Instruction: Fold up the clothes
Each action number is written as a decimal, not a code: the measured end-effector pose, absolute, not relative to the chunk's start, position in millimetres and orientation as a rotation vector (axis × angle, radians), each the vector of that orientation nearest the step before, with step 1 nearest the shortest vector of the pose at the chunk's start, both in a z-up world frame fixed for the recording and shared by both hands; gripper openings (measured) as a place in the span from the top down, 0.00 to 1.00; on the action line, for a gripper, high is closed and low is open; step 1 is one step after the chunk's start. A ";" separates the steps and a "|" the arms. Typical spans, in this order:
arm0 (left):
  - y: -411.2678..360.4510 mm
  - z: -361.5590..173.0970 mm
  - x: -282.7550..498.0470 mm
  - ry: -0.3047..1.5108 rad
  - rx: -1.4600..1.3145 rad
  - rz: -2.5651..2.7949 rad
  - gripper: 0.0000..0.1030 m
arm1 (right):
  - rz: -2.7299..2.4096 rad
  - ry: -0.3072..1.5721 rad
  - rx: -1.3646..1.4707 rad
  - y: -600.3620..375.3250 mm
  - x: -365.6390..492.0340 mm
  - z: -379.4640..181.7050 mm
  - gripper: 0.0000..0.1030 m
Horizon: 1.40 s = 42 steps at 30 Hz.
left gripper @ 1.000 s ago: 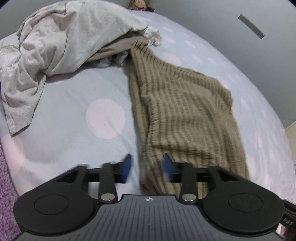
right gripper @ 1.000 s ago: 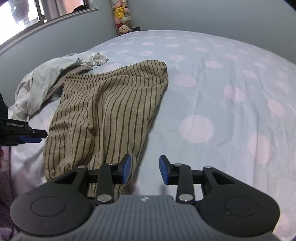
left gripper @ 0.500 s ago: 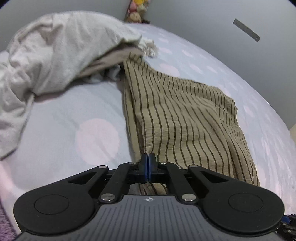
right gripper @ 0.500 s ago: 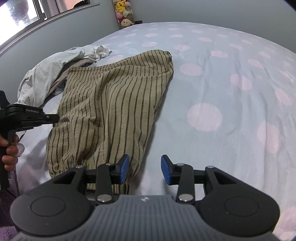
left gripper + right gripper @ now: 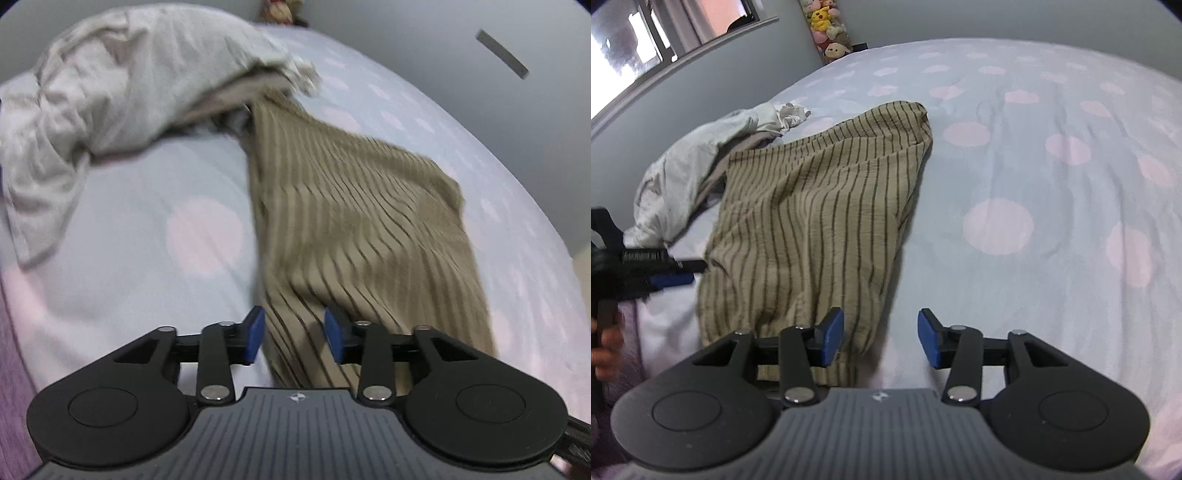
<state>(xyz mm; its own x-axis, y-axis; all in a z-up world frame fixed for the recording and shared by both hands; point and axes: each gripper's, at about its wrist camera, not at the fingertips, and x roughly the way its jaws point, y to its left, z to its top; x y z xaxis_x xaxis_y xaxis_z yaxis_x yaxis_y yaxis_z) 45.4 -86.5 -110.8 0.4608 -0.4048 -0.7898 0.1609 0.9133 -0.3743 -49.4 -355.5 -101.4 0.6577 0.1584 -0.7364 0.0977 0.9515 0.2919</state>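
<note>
A tan garment with dark stripes (image 5: pixel 354 229) lies spread on the bed; it also shows in the right wrist view (image 5: pixel 812 229). My left gripper (image 5: pixel 294 338) is open, its blue pads either side of the garment's near left edge, holding nothing. My right gripper (image 5: pixel 881 338) is open and empty just above the garment's near right corner; its left pad is over the cloth, its right pad over bare sheet. The left gripper (image 5: pixel 670 275) also shows at the left of the right wrist view, beside the garment's left edge.
A crumpled light grey garment (image 5: pixel 122 85) is heaped at the back left, its edge over the striped garment's far corner. The bed (image 5: pixel 1052 177) has a pale blue sheet with pink dots. Plush toys (image 5: pixel 829 33) sit by the far wall. A window (image 5: pixel 665 33) is at upper left.
My left gripper was shut on the striped garment's edge half a second ago and is now open again. The right gripper stayed open and shifted slightly over the near corner.
</note>
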 end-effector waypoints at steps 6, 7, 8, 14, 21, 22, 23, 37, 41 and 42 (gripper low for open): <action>-103.2 -113.1 11.9 1.103 -0.193 -0.405 0.61 | 0.049 0.899 0.374 -352.7 -51.6 -110.1 0.50; -107.0 -110.7 7.2 1.091 -0.161 -0.419 0.62 | 0.054 0.894 0.374 -352.6 -53.1 -108.8 0.50; -111.2 -107.9 2.9 1.077 -0.127 -0.437 0.63 | 0.059 0.889 0.374 -352.6 -54.7 -107.3 0.51; -136.9 -91.2 -22.9 0.987 0.074 -0.544 0.63 | 0.122 0.834 0.233 -342.8 -60.9 -91.7 0.53; -165.8 -83.9 -49.8 0.893 0.299 -0.628 0.60 | 0.222 0.755 0.044 -324.4 -76.3 -85.1 0.50; -169.6 -83.7 -52.9 0.880 0.332 -0.636 0.60 | 0.232 0.755 0.017 -321.8 -78.0 -84.2 0.51; -171.4 -83.6 -55.6 0.871 0.356 -0.644 0.60 | 0.245 0.764 -0.031 -317.6 -79.4 -82.1 0.51; -165.1 -79.9 -65.9 0.880 0.390 -0.683 0.59 | 0.335 1.048 -0.466 -321.7 -113.2 -69.1 0.80; -164.9 -84.3 -64.5 0.889 0.387 -0.689 0.59 | 0.273 1.040 -0.548 -323.6 -117.4 -80.6 0.80; -165.0 -85.5 -64.1 0.892 0.387 -0.691 0.59 | 0.258 1.037 -0.569 -324.1 -118.4 -83.5 0.80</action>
<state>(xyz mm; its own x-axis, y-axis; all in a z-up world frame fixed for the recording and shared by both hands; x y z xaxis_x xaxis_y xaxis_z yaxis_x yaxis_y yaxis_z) -64.1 -165.0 -85.5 0.4355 -0.3857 -0.8134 0.6918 0.7215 0.0283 -118.4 -324.1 -83.5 0.4952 -0.0614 -0.8666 -0.4598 0.8278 -0.3214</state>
